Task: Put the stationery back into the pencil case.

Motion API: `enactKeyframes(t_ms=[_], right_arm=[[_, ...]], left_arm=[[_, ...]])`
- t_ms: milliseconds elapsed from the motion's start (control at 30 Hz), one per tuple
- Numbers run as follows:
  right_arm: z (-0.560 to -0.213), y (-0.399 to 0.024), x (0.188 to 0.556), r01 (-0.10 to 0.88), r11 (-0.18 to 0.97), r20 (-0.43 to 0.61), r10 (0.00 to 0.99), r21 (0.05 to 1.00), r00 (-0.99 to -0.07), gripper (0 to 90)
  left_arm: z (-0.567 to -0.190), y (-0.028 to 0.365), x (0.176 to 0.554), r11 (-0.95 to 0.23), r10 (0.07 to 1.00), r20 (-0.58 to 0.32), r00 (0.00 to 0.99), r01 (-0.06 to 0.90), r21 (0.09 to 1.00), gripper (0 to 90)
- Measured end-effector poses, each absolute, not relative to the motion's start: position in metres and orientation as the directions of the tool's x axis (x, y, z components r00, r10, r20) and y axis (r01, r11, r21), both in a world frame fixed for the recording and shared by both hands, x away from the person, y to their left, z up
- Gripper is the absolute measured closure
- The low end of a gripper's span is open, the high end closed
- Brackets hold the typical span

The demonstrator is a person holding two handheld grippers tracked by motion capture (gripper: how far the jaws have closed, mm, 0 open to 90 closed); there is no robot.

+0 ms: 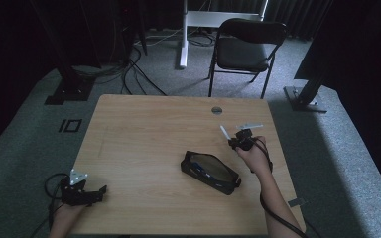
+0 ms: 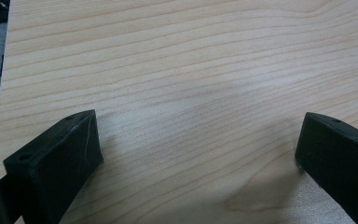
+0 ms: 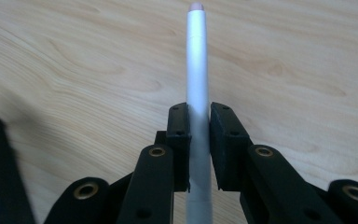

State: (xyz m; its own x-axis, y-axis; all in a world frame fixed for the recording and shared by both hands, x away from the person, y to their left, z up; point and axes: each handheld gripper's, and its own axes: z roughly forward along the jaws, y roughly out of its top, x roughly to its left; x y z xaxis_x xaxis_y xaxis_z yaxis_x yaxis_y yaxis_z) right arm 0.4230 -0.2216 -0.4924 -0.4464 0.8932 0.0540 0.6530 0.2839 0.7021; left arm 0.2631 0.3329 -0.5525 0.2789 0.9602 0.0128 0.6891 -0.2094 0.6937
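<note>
Your right claw (image 3: 199, 140) pinches the white pen (image 3: 197, 70) near the desk's (image 1: 139, 144) right edge; tilting could let it slip short of the open pencil case (image 1: 210, 172). Left claw (image 2: 196, 158) gapes wide.

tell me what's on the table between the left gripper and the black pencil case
Nothing: in the high view bare wood runs from the left gripper to the black pencil case.
</note>
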Motion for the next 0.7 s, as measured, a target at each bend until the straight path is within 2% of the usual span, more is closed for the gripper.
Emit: enactKeyframes(t_ms=[267,700], right_arm=[[-0.474,-0.218,0.413,0.602,0.341,-0.015,0.878,0.722,-0.479,78.6],[-0.448,-0.219,0.396,0.549,0.335,0.025,0.837,0.766,-0.546,78.6]], left_arm=[[-0.553,0.333,0.263,-0.209,0.96,0.013,0.279,0.689,0.694,0.3],[-0.553,0.333,0.263,-0.209,0.96,0.013,0.279,0.689,0.694,0.3]])
